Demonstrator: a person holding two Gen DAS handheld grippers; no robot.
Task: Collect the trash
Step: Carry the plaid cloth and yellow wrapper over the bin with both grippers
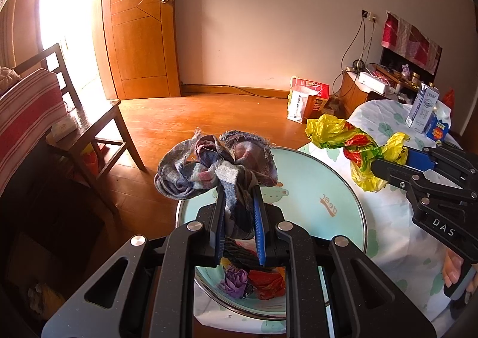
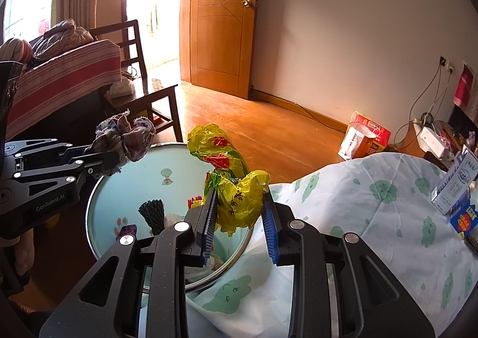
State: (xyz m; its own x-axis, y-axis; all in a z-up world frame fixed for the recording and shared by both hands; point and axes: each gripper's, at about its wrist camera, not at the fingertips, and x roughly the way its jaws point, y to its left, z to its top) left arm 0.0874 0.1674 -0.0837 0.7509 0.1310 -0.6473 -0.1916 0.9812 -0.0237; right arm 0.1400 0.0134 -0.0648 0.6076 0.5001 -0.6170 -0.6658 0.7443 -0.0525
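Two pieces of trash were gripped, neither yet dropped.
Left tool (image 1: 239, 206) clamped a plaid rag (image 1: 215, 164), right tool (image 2: 239, 212) a yellow bag (image 2: 236, 197), both above the bin (image 2: 101, 218) below, which already held scraps.

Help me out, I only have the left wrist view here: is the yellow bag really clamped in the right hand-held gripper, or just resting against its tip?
Observer: Clamped. The right wrist view shows the yellow bag bunched between both pads of the right hand-held gripper.
Operator: Is it over the bin yet?
Observer: It looks to hang at the rim of the bin, on the side toward the covered table, not over the middle.
Operator: The bin's inside is mostly blocked for me. What's in there?
Observer: A black ribbed bundle stands up inside it.
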